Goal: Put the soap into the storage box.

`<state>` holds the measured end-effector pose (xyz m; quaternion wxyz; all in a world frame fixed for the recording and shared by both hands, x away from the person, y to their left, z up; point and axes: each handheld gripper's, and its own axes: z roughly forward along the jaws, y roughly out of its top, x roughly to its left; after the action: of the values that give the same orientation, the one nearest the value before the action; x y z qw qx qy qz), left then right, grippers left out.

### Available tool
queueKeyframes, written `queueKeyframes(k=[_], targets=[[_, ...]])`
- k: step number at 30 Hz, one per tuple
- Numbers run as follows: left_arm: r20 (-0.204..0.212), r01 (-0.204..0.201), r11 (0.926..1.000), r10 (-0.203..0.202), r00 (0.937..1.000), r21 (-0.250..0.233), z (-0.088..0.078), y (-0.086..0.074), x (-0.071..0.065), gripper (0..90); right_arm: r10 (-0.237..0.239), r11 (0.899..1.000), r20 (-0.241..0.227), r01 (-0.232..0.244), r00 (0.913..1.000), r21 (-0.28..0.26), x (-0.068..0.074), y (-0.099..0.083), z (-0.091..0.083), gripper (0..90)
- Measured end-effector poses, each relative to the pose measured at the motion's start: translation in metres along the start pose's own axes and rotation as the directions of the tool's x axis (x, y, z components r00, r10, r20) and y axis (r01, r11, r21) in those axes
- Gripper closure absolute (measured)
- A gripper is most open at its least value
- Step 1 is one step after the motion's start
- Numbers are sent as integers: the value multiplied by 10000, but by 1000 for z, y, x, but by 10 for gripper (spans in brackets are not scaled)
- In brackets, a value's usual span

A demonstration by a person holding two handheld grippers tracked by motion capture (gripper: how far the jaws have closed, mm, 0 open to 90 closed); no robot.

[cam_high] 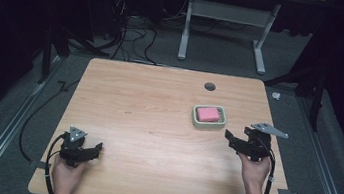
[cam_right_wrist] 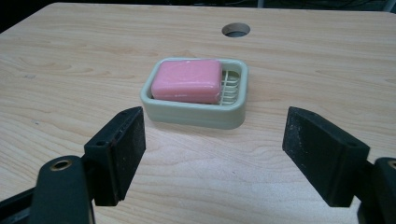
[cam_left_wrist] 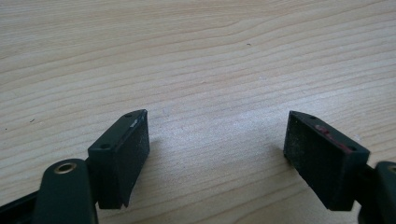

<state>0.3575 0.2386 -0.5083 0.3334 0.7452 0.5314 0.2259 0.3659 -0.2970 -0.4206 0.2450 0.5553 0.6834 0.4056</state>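
I have the wooden table under me, bare apart from a cable hole near its far edge at about 1 o'clock. The pale green soap dish sits at 2 o'clock from the table's centre, and the pink soap bar lies in it, pushed to one end so the slatted floor shows. My right gripper hovers just short of the dish, jaws spread wide and empty. My left gripper rests at 7 o'clock, spread, holding nothing. My worry: closing on the dish rim could skid it, or the slick bar could squirt from the pads
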Motion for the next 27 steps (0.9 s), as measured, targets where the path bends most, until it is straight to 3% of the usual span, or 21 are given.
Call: queueKeyframes(k=[27], targets=[[0, 5, 10000, -5, 10000, -2, 0, 0, 0, 229, 125, 9999, -507, -122, 9986, 50, 9, -27, -14, 224]])
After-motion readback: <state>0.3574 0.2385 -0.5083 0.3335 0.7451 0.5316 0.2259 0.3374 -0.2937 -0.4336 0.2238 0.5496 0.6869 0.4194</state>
